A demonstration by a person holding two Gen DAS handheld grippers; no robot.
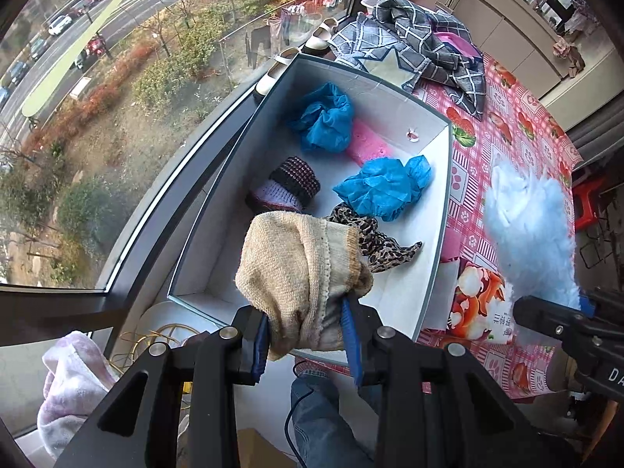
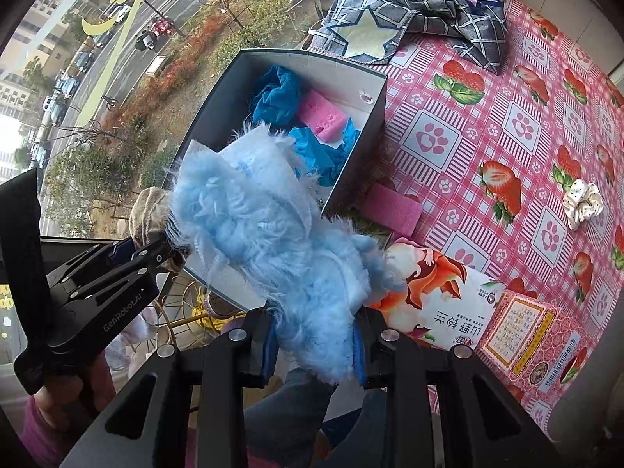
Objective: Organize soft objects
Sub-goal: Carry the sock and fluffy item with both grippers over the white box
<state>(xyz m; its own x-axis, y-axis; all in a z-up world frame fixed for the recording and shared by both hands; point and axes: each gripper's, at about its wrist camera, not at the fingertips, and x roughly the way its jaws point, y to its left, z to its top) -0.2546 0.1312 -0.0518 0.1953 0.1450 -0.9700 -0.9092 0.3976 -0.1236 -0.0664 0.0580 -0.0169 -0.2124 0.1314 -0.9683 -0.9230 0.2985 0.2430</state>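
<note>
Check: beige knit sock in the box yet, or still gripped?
Gripped: left gripper pinches the beige sock above the box's near end.

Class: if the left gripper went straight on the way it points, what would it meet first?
Probably the leopard cloth inside the box, just beyond the beige sock the left gripper holds; depth is unclear.

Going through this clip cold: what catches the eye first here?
The fluffy blue fabric clamped in the right gripper fills the right wrist view, in front of the box. The left gripper grips a beige knit glove at the box's near end.
</note>
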